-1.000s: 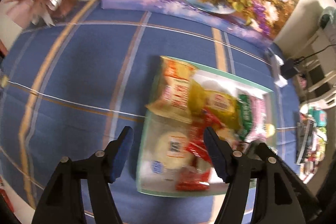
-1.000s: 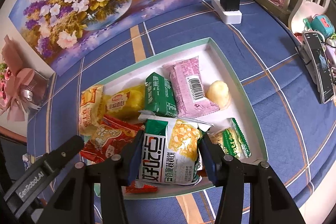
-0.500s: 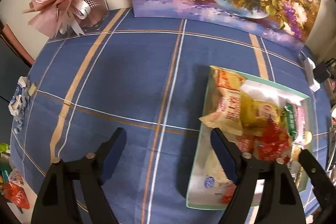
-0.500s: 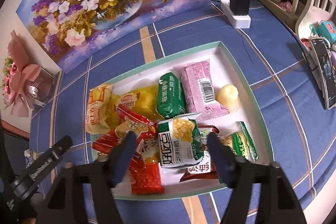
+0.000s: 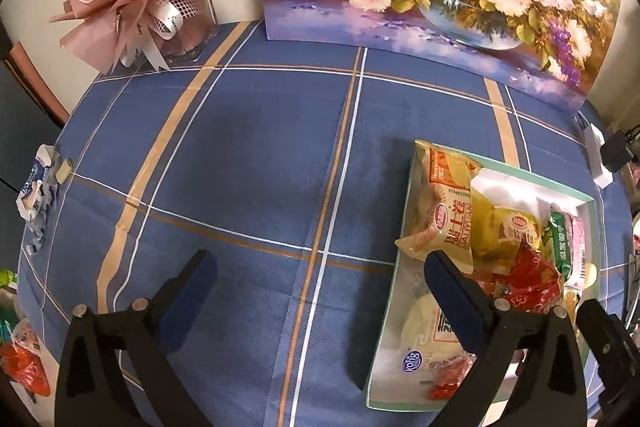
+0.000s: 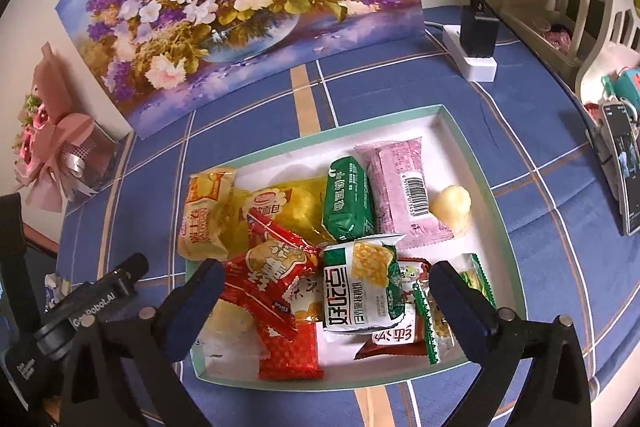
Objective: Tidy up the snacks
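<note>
Hovering right claw (image 6: 324, 297), jaws just opened wide, above corn-snack packet (image 6: 360, 287) in tray (image 6: 476, 155). Left claw (image 5: 316, 281) likewise opened, empty. Packet light, crinkly, slippery; pinch across middle.

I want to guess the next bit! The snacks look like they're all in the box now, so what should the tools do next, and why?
Probably lift the right tool straight up and away. Its jaws have just been opening, and the green-and-white corn snack now lies loose in the tray between them, untouched. The left tool is open over bare tablecloth with no snack there.
</note>
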Demonstrator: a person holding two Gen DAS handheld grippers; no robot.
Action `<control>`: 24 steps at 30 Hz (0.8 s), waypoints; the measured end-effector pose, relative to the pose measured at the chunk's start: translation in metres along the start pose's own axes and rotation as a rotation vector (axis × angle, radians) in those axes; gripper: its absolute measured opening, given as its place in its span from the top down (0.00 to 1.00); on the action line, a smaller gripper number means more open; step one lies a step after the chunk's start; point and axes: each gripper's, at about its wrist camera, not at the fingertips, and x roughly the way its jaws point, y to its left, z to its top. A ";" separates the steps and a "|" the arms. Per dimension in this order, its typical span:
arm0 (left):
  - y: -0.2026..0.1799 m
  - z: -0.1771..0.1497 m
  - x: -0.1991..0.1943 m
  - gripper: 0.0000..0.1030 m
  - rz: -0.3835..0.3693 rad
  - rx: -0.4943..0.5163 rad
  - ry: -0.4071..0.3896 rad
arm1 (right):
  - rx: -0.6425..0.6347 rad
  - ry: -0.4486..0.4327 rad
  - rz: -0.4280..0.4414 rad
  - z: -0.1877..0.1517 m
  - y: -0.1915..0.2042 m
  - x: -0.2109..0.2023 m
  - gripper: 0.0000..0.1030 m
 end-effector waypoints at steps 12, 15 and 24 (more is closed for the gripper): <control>0.001 -0.002 -0.014 0.00 0.054 -0.008 -0.029 | -0.074 -0.035 -0.057 -0.003 0.015 -0.009 0.00; 0.003 -0.007 -0.017 0.00 0.070 -0.018 -0.024 | -0.060 -0.042 -0.053 -0.005 0.015 -0.011 0.00; 0.016 -0.037 -0.035 0.00 0.027 -0.009 0.012 | -0.057 -0.042 -0.018 -0.028 0.020 -0.022 0.00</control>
